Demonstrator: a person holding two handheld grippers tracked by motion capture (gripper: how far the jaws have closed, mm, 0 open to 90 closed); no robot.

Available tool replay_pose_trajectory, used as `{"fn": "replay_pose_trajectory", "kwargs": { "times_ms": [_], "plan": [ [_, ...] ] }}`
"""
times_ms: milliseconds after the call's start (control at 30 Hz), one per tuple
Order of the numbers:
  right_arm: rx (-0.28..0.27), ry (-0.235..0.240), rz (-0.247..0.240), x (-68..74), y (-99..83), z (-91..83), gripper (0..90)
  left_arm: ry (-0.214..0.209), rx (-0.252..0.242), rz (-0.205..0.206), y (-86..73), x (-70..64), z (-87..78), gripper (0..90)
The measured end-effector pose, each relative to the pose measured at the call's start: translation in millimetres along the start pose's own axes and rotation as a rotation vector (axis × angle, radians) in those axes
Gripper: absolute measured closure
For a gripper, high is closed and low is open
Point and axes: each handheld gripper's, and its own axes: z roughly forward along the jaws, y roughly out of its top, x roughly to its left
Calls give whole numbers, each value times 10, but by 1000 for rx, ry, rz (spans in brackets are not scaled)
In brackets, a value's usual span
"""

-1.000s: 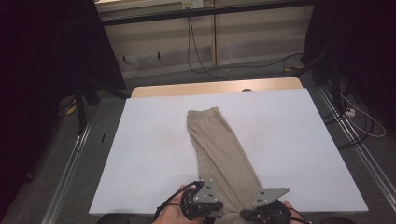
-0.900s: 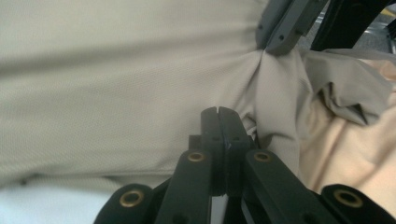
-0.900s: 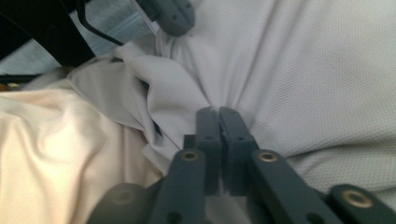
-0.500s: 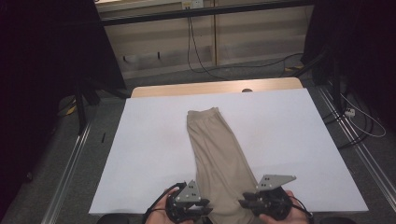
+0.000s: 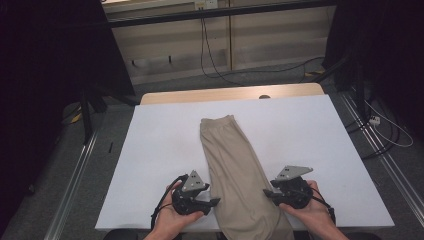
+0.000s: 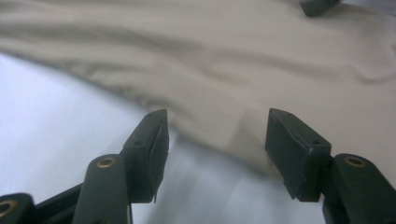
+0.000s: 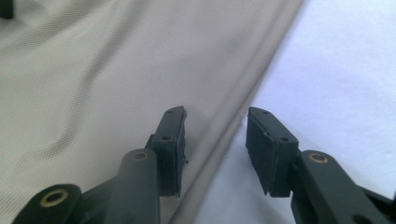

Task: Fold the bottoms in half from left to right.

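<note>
A folded beige garment [image 5: 239,172] lies lengthwise down the middle of the white table [image 5: 150,150], its near end hanging past the front edge. My left gripper [image 5: 216,201] sits at the cloth's left edge, open, its jaws pointing at the beige fabric [image 6: 233,70]. My right gripper [image 5: 265,192] sits at the cloth's right edge, open, with the garment's border [image 7: 140,70] running between its jaws. In the left gripper view, the garment's edge lies just ahead of my left gripper [image 6: 217,135]. My right gripper [image 7: 215,135] straddles the fabric edge. Neither holds anything.
The white cover leaves a wooden strip [image 5: 230,93] bare at the table's far end. Cables [image 5: 215,55] trail on the floor beyond it. Metal rails [image 5: 75,170] run along both sides of the table.
Both grippers have spread apart from near the garment's middle to its left and right edges and moved slightly forward. The cloth has not moved.
</note>
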Motion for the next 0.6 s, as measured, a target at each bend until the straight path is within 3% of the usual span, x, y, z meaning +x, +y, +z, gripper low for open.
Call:
{"fn": "replay_pose_trajectory", "kwargs": {
  "times_ms": [67,100,133,167,267,300,333,367,433,600],
  "plan": [
    [2,9,-2,19,-4,-5,634,-7,10,0,14,-22,52,388],
    [13,35,-19,39,6,-10,731,8,33,8,10,-51,99,406],
    [13,35,-19,39,6,-10,731,11,55,12,5,-64,128,406],
    [16,38,-18,46,9,-9,747,27,48,0,4,-88,137,404],
    [23,64,7,32,16,-8,851,35,74,-12,39,-78,133,443],
    [23,80,16,31,15,-8,888,24,72,-7,42,-84,127,502],
    [20,74,24,42,13,-8,890,-12,71,-2,39,-92,112,620],
    [17,60,22,63,12,-9,892,-40,70,-13,28,-105,111,879],
    [21,46,24,93,13,-19,895,-36,89,9,53,-123,106,876],
    [20,65,53,98,-17,-55,897,-70,90,-40,42,-62,76,885]
  ]
}}
